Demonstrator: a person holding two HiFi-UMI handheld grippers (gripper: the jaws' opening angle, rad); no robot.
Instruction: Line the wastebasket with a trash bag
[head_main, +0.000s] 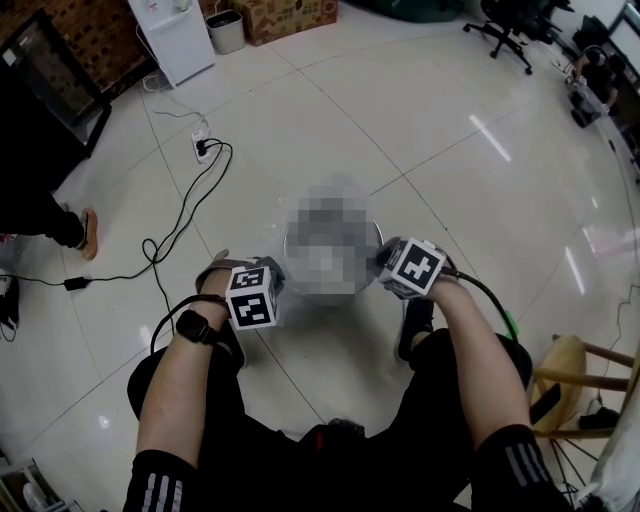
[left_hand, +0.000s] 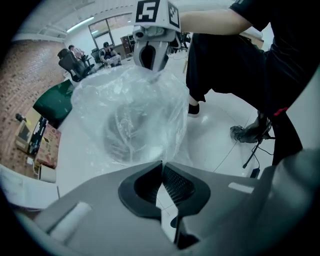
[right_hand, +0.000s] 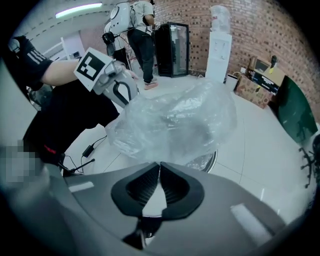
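My left hand-held gripper (left_hand: 161, 164) and right hand-held gripper (right_hand: 159, 164) each pinch the trash bag (left_hand: 130, 100), spread above the wastebasket (right_hand: 206, 161) on the floor (head_main: 450, 150); pulling unevenly, I could tear the film or lose it.

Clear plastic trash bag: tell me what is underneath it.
Under the clear plastic trash bag, part of the rim of a round shiny metal wastebasket shows. Through the film, the left gripper view gives its dark mouth faintly. The basket's walls and base are covered.
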